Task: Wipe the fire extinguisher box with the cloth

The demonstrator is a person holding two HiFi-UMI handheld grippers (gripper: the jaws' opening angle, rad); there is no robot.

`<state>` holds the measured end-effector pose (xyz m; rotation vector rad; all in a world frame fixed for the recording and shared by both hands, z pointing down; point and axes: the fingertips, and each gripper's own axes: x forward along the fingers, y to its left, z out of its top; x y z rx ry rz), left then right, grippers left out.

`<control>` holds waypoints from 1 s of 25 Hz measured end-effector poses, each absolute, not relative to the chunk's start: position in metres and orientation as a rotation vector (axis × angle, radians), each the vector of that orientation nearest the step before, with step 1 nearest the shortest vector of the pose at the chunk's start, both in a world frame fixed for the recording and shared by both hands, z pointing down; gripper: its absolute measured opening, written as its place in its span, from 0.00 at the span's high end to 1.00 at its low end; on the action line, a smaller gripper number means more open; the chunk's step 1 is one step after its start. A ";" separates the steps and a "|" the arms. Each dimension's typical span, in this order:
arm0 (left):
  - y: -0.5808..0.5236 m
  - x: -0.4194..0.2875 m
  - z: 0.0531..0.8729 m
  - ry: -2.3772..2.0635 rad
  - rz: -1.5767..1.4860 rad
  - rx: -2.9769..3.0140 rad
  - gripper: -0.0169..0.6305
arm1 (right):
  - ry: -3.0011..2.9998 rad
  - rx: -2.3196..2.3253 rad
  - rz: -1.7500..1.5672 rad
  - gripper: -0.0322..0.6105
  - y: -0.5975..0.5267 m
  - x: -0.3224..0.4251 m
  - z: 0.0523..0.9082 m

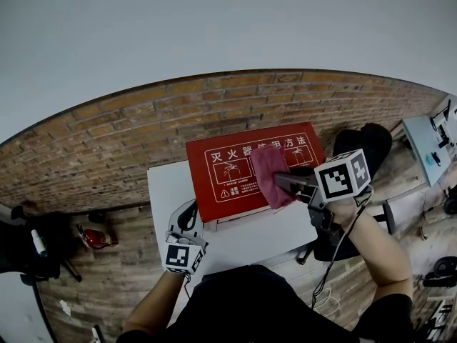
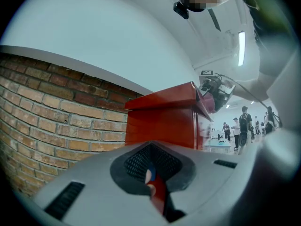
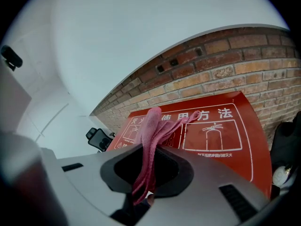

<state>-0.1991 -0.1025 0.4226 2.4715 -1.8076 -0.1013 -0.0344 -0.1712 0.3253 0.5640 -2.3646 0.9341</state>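
The right tool (image 1: 280,181) is clamped on the pink fabric cloth (image 1: 265,164), which lies against the printed lid of the red rectangular fire extinguisher box (image 1: 228,191). The box stands on the white desk (image 1: 168,184). The left tool (image 1: 187,216) has its jaws together and empty, just beside the box's near left corner.

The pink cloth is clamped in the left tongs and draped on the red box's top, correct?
No, the right tongs hold the pink cloth, as the right gripper view shows; it is draped on the red box's top.
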 end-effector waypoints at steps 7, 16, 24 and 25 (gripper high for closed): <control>-0.102 -0.199 0.422 -1.813 -0.101 2.468 0.93 | -2.353 0.602 0.918 0.85 -0.176 -0.021 0.326; -0.102 -0.199 0.423 -1.823 -0.100 2.459 0.93 | -2.344 0.654 0.895 0.85 -0.187 -0.001 0.328; -0.103 -0.199 0.423 -1.833 -0.091 2.457 0.93 | -2.332 0.701 0.880 0.85 -0.198 0.019 0.330; -0.103 -0.199 0.423 -1.834 -0.088 2.457 0.93 | -2.329 0.708 0.878 0.85 -0.200 0.022 0.330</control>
